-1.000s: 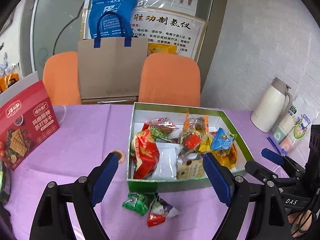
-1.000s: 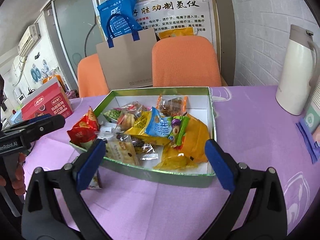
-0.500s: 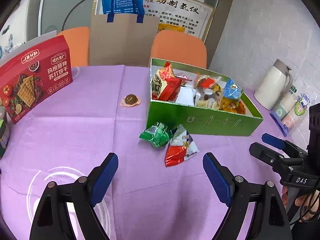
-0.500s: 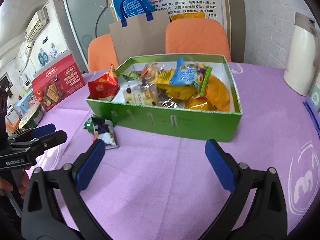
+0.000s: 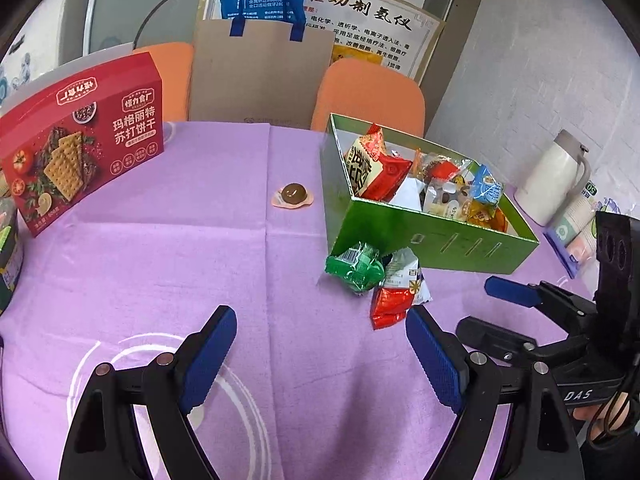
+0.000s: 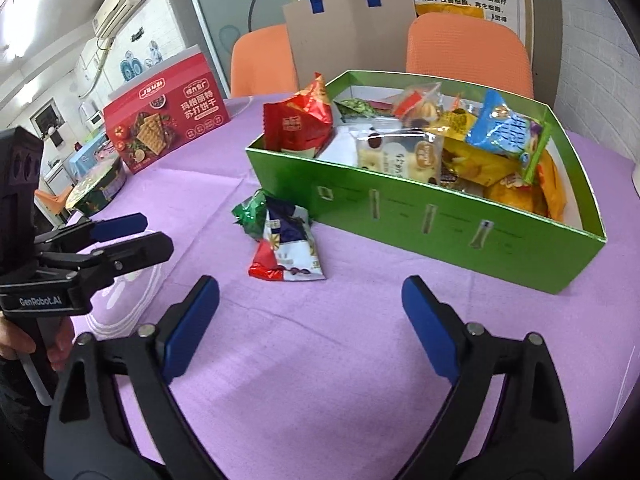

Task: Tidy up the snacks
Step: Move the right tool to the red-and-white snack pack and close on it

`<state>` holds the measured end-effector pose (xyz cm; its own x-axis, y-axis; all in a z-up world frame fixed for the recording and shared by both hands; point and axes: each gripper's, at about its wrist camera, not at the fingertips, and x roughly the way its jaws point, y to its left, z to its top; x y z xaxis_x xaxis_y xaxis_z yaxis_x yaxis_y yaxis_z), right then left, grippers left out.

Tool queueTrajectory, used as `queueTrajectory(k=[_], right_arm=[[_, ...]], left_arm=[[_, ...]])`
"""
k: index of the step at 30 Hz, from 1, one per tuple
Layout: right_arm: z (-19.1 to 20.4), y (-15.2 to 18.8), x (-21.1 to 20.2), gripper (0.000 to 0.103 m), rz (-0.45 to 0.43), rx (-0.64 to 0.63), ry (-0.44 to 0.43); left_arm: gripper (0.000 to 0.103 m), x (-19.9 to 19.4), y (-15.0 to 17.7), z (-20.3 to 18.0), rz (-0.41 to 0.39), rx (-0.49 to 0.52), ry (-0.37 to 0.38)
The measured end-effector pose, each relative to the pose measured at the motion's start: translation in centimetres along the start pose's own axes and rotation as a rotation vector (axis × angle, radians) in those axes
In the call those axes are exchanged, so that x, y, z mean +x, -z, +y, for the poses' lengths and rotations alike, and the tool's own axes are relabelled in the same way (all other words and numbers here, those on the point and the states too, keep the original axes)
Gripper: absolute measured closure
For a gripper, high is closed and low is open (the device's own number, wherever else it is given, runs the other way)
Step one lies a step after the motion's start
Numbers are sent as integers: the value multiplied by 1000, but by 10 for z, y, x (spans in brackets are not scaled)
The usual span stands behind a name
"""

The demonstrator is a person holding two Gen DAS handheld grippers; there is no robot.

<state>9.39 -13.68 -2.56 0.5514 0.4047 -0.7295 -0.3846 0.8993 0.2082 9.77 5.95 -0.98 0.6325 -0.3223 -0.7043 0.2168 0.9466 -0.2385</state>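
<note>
A green box (image 5: 432, 236) (image 6: 440, 216) full of snack packets stands on the purple cloth. Against its near left corner lie a green packet (image 5: 356, 266) (image 6: 250, 212) and a red-and-white packet (image 5: 400, 292) (image 6: 286, 248). A brown sweet (image 5: 293, 194) sits left of the box. My left gripper (image 5: 318, 320) is open and empty, just short of the two packets. My right gripper (image 6: 310, 288) hovers before the box front; its jaws are closing with nothing between them. Each gripper also shows at the edge of the other's view: the right gripper (image 5: 494, 312), the left gripper (image 6: 154, 232).
A red cracker box (image 5: 80, 148) (image 6: 164, 120) stands at the far left, with a round tin (image 6: 96, 188) near it. A white thermos (image 5: 556, 176) and a pack of paper cups (image 5: 576, 224) are at the right. Two orange chairs and a paper bag stand behind the table.
Both grippers have drawn back from above the box and sunk toward the cloth. The two loose packets now lie just ahead of them. The right jaws have narrowed a little.
</note>
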Motion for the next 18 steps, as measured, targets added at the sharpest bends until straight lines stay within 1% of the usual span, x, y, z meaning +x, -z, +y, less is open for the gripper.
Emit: queueTrajectory(k=[2, 6, 7, 9, 10, 11, 13, 14, 15, 16, 18], right_arm=[[3, -4, 11, 24, 24, -5, -22], [7, -10, 34, 31, 58, -10, -35], [6, -11, 39, 34, 64, -10, -40], [5, -12, 48, 50, 85, -14, -30], [2, -11, 52, 64, 104, -10, -33], [0, -9, 50, 64, 98, 0, -50], [-5, -5, 44, 69, 111, 11, -78], [-7, -1, 40, 71, 112, 9, -87], [-9, 2, 36, 72, 116, 1, -86], [-9, 5, 33, 73, 114, -8, -86], [-11, 10, 27, 73, 112, -14, -91]], left_arm=[[15, -2, -4, 2, -9, 2, 12], [15, -5, -5, 6, -13, 11, 31], [15, -5, -4, 6, -12, 14, 33], [15, -4, -2, 7, -5, 17, 41], [15, -3, -1, 7, 0, 18, 49], [17, -1, 1, 7, 5, 17, 62], [19, 5, 4, 6, 27, 17, 106], [23, 10, 5, 5, 45, 16, 132], [28, 15, 5, 2, 62, 14, 157], [31, 21, 6, -1, 79, 12, 184], [32, 31, 6, -8, 96, 16, 216]])
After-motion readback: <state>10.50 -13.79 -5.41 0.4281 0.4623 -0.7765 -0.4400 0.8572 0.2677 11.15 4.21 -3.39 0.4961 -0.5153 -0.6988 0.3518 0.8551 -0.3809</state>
